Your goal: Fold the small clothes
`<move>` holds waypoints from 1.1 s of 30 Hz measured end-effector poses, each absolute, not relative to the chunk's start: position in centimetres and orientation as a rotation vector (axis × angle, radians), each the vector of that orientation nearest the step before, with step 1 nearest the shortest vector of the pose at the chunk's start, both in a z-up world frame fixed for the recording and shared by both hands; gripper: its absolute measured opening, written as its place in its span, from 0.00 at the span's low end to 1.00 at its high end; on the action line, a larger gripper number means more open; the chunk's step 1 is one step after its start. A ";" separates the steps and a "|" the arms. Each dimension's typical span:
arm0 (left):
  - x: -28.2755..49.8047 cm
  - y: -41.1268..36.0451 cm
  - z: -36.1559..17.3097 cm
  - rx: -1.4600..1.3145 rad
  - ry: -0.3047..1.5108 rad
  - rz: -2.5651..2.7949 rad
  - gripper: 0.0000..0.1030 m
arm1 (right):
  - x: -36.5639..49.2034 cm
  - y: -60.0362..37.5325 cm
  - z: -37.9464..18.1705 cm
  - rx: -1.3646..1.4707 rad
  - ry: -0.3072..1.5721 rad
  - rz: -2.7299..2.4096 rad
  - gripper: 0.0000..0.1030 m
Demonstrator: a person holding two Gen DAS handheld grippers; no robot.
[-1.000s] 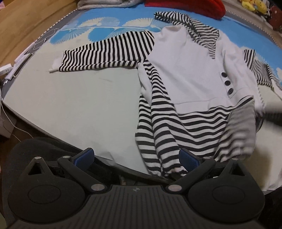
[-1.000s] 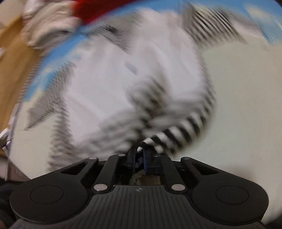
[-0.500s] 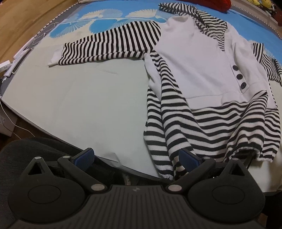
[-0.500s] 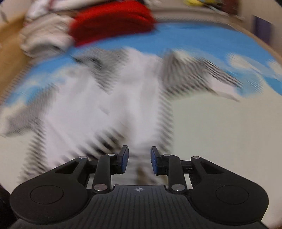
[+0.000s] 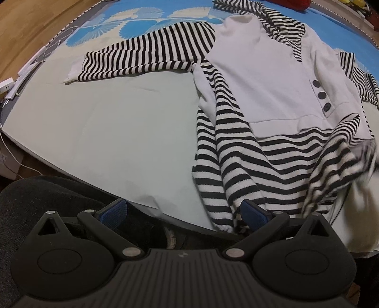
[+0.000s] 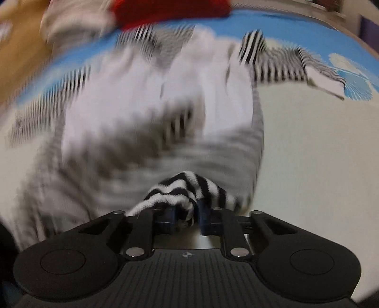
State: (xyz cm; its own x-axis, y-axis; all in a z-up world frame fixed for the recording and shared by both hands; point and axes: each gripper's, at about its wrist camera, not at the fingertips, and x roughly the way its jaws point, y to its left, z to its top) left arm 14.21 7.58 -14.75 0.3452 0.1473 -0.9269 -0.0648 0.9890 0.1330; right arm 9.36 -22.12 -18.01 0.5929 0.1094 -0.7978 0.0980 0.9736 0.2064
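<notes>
A small hooded sweater (image 5: 272,78), white with black-and-white striped sleeves and hem, lies spread on a pale sheet (image 5: 106,123). My left gripper (image 5: 183,212) hangs open over the near edge of the sheet. Its right pad is beside the striped hem's lower left corner, and nothing is between its fingers. In the right wrist view the sweater (image 6: 142,94) is blurred by motion. My right gripper (image 6: 184,215) has its jaws closing, and a bunch of striped hem (image 6: 184,187) is pinched between the blue pads. In the left wrist view that hem corner (image 5: 343,170) looks lifted and blurred.
A red garment (image 6: 170,9) and a pale folded pile (image 6: 71,21) lie at the far end on the blue patterned cover (image 5: 142,19). Wooden floor (image 5: 28,28) and a power strip with cables (image 5: 7,85) lie to the left. A dark cushion (image 5: 47,196) sits below the sheet's near edge.
The right gripper held striped fabric a second ago, stood open and empty half a second ago, and now has the hem bunched between its pads. The hem's right corner has lifted. The left gripper stayed open.
</notes>
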 end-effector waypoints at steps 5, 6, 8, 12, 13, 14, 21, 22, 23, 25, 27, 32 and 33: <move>14.8 7.5 -15.4 0.068 1.221 0.142 0.99 | 14.2 -23.2 -16.3 0.264 0.845 0.006 0.18; 14.9 7.4 -15.6 0.071 1.224 0.140 0.99 | 14.4 -23.2 -16.7 0.251 0.872 0.011 0.19; 15.0 7.2 -16.0 0.079 1.229 0.132 0.99 | 14.4 -22.6 -17.9 0.218 0.933 0.000 0.26; 15.1 6.9 -16.7 0.090 1.236 0.119 0.99 | 13.8 -22.4 -20.5 0.245 1.036 -0.088 0.46; 15.2 6.9 -16.8 0.092 1.236 0.118 0.99 | 13.2 -22.8 -20.8 0.292 1.025 -0.082 0.26; 15.3 6.9 -16.8 0.096 1.236 0.121 0.99 | 12.8 -23.1 -21.1 0.327 1.007 -0.065 0.08; 15.6 8.3 -15.5 0.069 1.192 0.158 0.99 | 6.8 -24.4 -13.2 0.025 0.931 -0.005 0.06; 15.6 8.6 -15.4 0.062 1.190 0.166 0.99 | 5.5 -24.6 -12.0 -0.061 0.926 -0.001 0.06; 15.5 8.9 -15.3 0.056 1.187 0.175 0.99 | 4.1 -24.9 -11.1 -0.141 0.927 -0.012 0.06; 15.5 9.3 -15.2 0.049 1.185 0.189 0.99 | 2.3 -25.4 -10.7 -0.235 0.942 -0.039 0.06; 15.5 9.4 -15.1 0.039 1.184 0.195 0.99 | 1.5 -25.7 -12.0 -0.260 1.009 -0.026 0.09; 16.4 8.7 -14.9 0.055 1.183 0.155 0.99 | 1.8 -27.6 -13.3 -0.036 1.151 0.005 0.39; 16.8 8.5 -15.0 0.058 1.184 0.148 0.99 | 1.4 -28.1 -12.7 0.000 1.122 0.010 0.48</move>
State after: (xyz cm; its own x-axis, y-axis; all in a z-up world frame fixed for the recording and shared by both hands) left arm 16.79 8.55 -15.04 0.3691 0.1458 -0.9179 -0.0854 0.9888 0.1227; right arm 1.44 -28.14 -12.67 0.4338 0.0083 -0.9010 -0.0086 1.0000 0.0051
